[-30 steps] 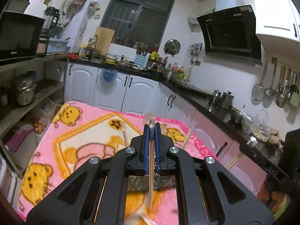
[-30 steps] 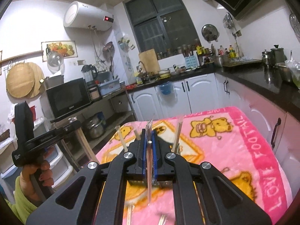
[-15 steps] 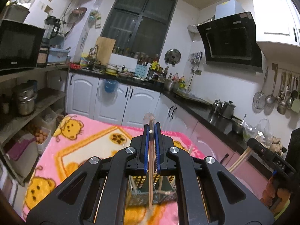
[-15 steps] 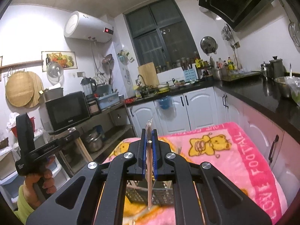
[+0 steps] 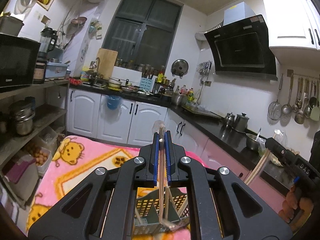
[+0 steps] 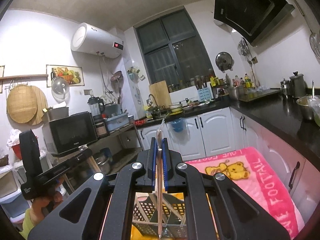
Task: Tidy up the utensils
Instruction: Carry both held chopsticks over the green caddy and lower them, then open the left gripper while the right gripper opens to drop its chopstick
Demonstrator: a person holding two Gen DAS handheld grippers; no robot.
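The left gripper point(image 5: 162, 138) has its blue pads pressed together on a pair of wooden chopsticks in a clear wrapper point(image 5: 161, 190), which hangs down toward 6 o'clock. Below it, at 6 o'clock, a dark perforated utensil basket point(image 5: 152, 205) stands on the pink bear blanket point(image 5: 80, 166) and holds more chopsticks. The right gripper point(image 6: 159, 148) is also closed, pinching a second wrapped pair of chopsticks point(image 6: 159, 200) that hangs above the same basket at 6 o'clock.
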